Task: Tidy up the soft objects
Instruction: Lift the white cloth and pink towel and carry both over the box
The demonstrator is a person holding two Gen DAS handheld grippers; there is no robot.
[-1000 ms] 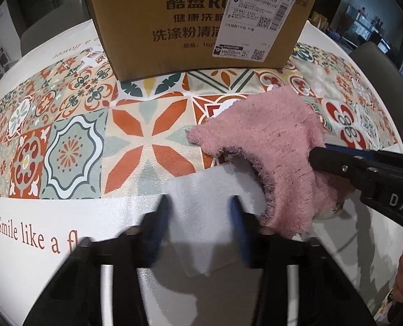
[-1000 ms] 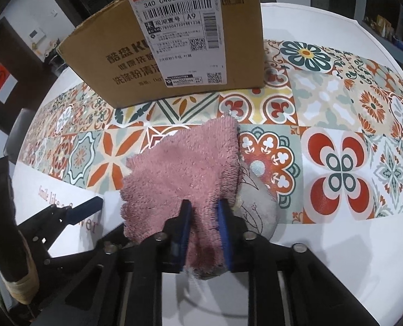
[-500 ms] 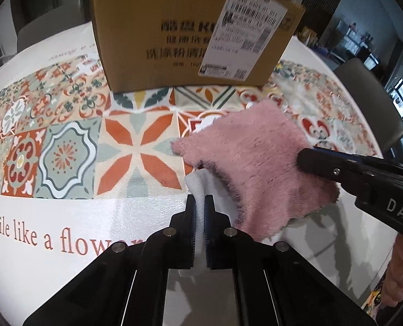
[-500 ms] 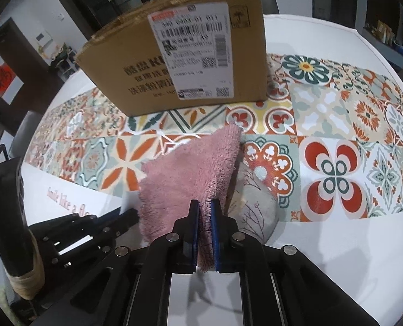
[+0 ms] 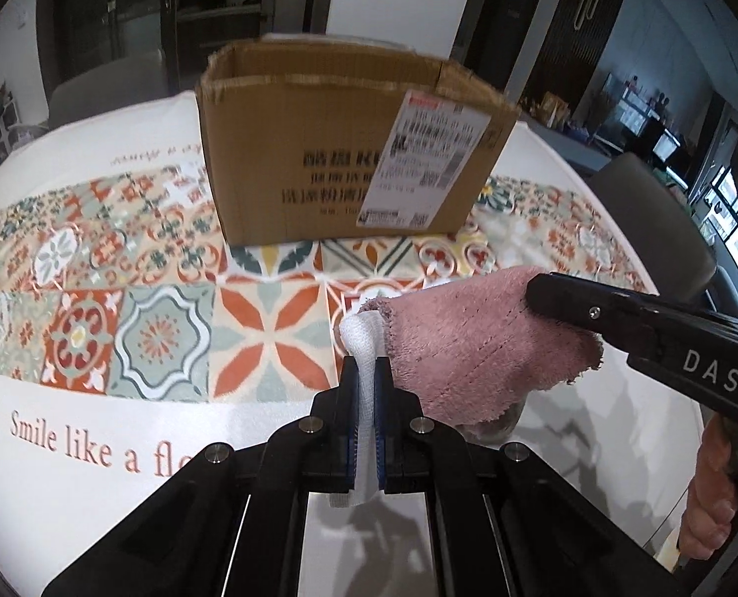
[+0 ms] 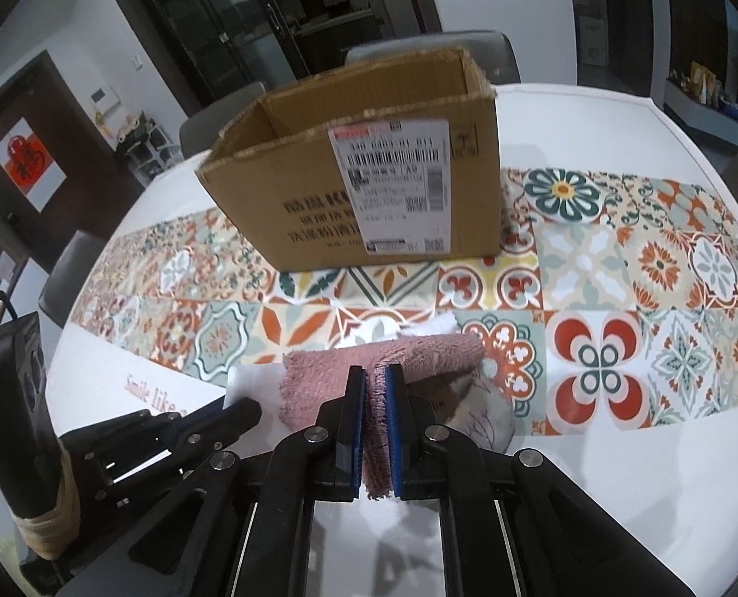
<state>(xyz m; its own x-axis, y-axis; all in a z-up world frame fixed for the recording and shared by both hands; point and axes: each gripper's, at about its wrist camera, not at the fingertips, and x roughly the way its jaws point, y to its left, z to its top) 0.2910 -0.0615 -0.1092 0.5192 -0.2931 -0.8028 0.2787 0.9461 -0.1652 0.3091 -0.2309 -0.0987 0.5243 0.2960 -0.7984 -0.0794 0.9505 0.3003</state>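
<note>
Left wrist view: left gripper (image 5: 366, 373) pinching a white cloth (image 5: 364, 336) between its blue pads; the cloth bunches above the fingertips and a strip hangs out below them. Just to its right, a pink fuzzy towel (image 5: 473, 343) held off the table, its right edge clamped in the right gripper (image 5: 535, 293), whose black body enters from the right with a hand (image 5: 712, 492) on the grip. White cloth and pink towel touch at the towel's left corner.

Right wrist view: right gripper (image 6: 375, 383) pressed together on a fold of the pink towel (image 6: 418, 350), a tuft poking out below the pads. White cloth (image 6: 249, 383) shows at the towel's left edge, with the left gripper (image 6: 239, 410) at it. A grey printed item (image 6: 483, 415) lies under the towel's right side; what it is cannot be told.

Open cardboard box (image 5: 339, 149) stands upright further back on the patterned tablecloth (image 5: 160, 333), well apart from both cloths; shipping label (image 6: 394, 184) on its near face.
</note>
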